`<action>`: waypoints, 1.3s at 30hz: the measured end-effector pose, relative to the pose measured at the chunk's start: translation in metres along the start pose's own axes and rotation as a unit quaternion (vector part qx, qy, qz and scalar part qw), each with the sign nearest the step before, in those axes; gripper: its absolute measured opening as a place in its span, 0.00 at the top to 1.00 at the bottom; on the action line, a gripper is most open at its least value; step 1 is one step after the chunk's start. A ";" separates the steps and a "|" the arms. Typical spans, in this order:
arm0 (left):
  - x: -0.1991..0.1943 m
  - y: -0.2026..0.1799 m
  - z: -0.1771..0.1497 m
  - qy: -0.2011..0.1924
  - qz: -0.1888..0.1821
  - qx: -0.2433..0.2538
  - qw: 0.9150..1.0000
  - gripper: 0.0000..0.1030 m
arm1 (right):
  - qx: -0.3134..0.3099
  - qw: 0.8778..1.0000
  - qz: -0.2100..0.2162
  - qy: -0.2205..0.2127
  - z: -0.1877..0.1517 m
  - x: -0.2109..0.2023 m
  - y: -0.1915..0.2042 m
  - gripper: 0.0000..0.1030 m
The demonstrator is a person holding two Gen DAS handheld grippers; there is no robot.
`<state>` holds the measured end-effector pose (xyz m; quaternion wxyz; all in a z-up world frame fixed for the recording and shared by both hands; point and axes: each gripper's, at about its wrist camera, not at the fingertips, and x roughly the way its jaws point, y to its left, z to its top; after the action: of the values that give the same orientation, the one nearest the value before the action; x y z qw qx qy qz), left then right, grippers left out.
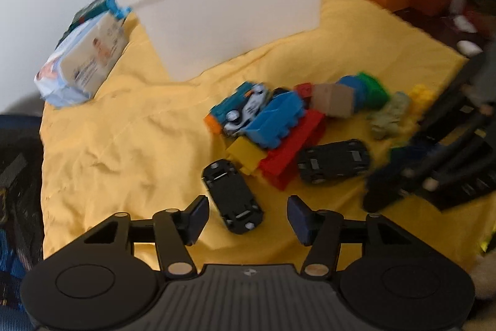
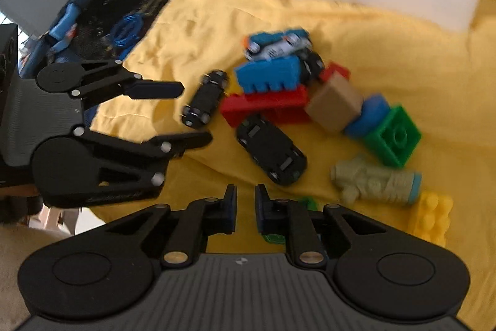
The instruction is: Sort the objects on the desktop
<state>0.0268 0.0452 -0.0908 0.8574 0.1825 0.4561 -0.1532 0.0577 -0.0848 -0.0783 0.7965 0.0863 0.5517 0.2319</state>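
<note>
Left tool (image 1: pixel 246 214) wide, empty, hovering just near side of an overturned black toy car (image 1: pixel 232 196) on the yellow cloth (image 1: pixel 124 129). Right tool (image 2: pixel 245 208) narrow, nearly shut, nothing visibly held. Car looks light, rigid, smooth plastic; pinch across its long flanks. White bin (image 1: pixel 223 8) stands far.

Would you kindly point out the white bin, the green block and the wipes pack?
white bin (image 1: pixel 235 11), left wrist view, front wall.
green block (image 2: pixel 393 136), right wrist view, top face.
wipes pack (image 1: pixel 83 61), left wrist view, printed face.
</note>
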 end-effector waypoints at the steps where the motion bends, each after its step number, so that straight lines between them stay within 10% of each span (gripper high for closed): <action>1: 0.004 0.004 0.000 0.001 0.000 -0.012 1.000 0.46 | 0.006 1.000 -0.009 -0.001 -0.001 0.002 -0.002 0.86; 3: 0.010 0.015 0.000 0.006 -0.016 -0.043 0.999 0.67 | 0.011 1.000 -0.022 -0.009 0.000 0.000 -0.006 0.87; 11: 0.004 0.038 -0.013 0.005 -0.055 -0.106 0.993 0.68 | 0.015 0.996 -0.072 -0.040 -0.001 -0.014 -0.021 0.77; 18: -0.021 0.021 -0.017 -0.003 -0.164 -0.109 0.980 0.68 | -0.011 0.994 -0.092 -0.050 -0.003 -0.020 -0.016 0.74; 22: -0.024 0.009 -0.021 0.004 -0.174 -0.096 0.980 0.68 | -0.101 0.989 -0.082 -0.065 -0.005 -0.024 0.007 0.73; 34: -0.032 0.003 -0.025 -0.011 -0.103 -0.033 0.994 0.50 | -0.402 0.895 -0.191 -0.020 -0.010 0.031 0.064 0.68; 39: -0.044 -0.026 -0.022 -0.041 -0.109 0.065 0.991 0.49 | -0.333 0.925 -0.180 -0.032 0.000 0.017 0.055 0.79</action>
<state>-0.0240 0.0365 -0.0699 0.8401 0.1803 0.4265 -0.2824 0.0478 -0.0287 -0.0708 0.8250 -0.2771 0.4232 0.2521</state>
